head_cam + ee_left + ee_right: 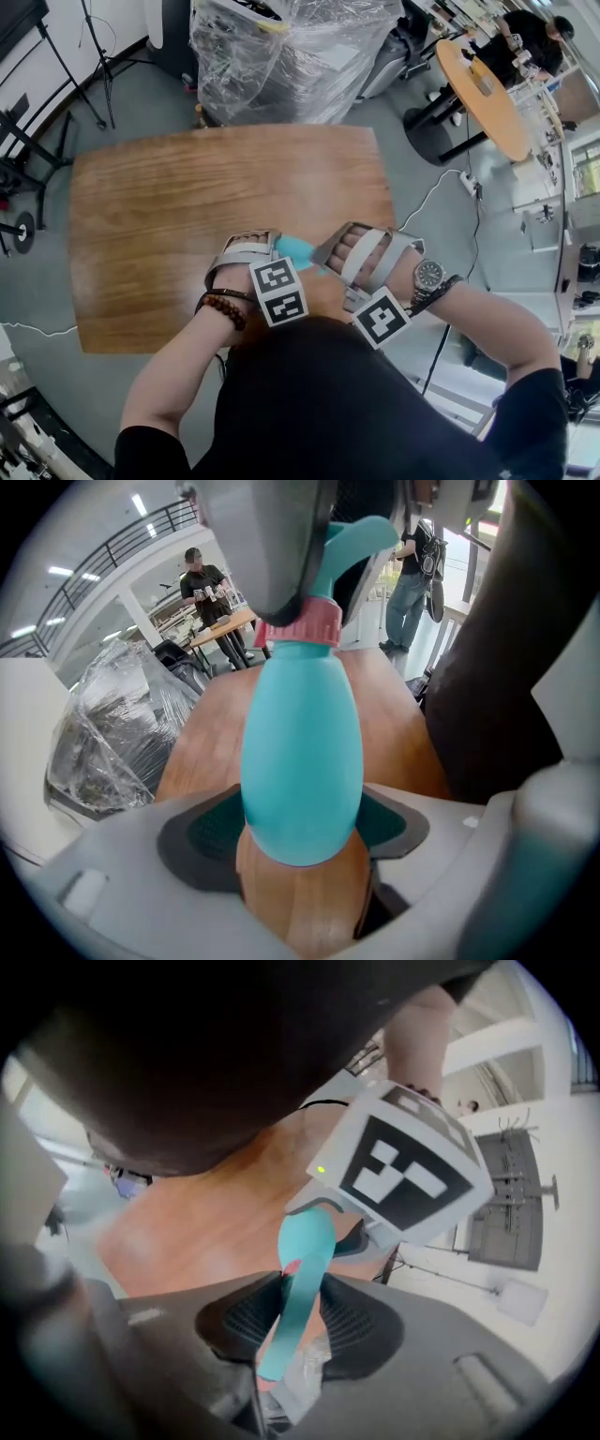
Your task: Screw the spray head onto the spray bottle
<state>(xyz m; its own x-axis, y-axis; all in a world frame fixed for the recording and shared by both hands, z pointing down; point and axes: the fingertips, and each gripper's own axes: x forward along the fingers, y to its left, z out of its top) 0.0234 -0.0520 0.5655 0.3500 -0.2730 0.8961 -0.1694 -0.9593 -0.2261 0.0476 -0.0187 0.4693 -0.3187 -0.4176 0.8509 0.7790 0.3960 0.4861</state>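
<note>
The jaws of my left gripper (298,829) are clenched on the rounded base of the teal spray bottle (302,752), one dark pad on each side of it. The bottle stands away from them, lifted clear of the counter (187,216). At the top of its neck sits the pink collar (305,628), and the teal spray head (361,541) rises above that. How far the collar is threaded on, I cannot tell.

The jaws of my right gripper (298,1321) are closed on the spray head, and its long teal part runs down between the ribbed pads. The gripper's grey body covers part of the head as the left gripper view shows it.

From the head view, both grippers meet over the near edge of the wooden counter, close to my body, with the bottle between them. A watch (428,274) is on my right wrist and a bead bracelet (223,306) on my left. A plastic-wrapped bundle (291,56) stands on the floor beyond the counter's far edge.
</note>
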